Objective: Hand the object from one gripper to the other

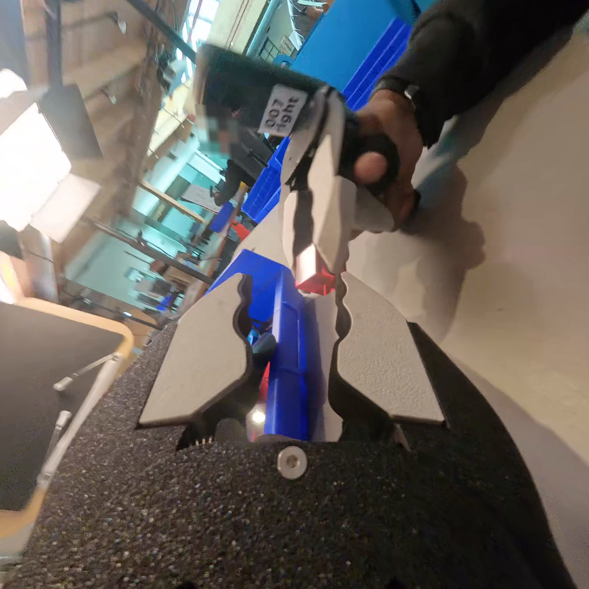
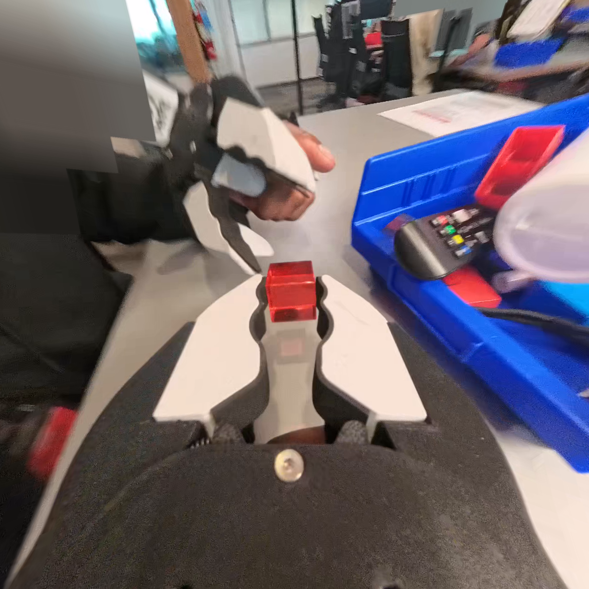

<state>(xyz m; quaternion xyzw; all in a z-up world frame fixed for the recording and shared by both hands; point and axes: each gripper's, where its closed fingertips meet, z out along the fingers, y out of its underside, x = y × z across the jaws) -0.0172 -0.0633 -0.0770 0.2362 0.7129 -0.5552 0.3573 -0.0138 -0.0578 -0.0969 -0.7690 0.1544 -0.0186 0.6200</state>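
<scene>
One small, glossy, translucent red plastic cube [image 1: 314,280] shows in our left wrist view, pinched at the tips of the right gripper [image 1: 314,255], which bears a white label with writing on its black body, while our left gripper [image 1: 291,285] stands with its fingers wide apart, the cube just beyond its right fingertip and above the pale tabletop [image 1: 510,287]. In our right wrist view the cube [image 2: 291,291] sits clamped between the right gripper [image 2: 291,287] fingertips, the left gripper [image 2: 255,258] gapes just behind it, and a blue plastic bin [image 2: 414,178] lies to the right.
</scene>
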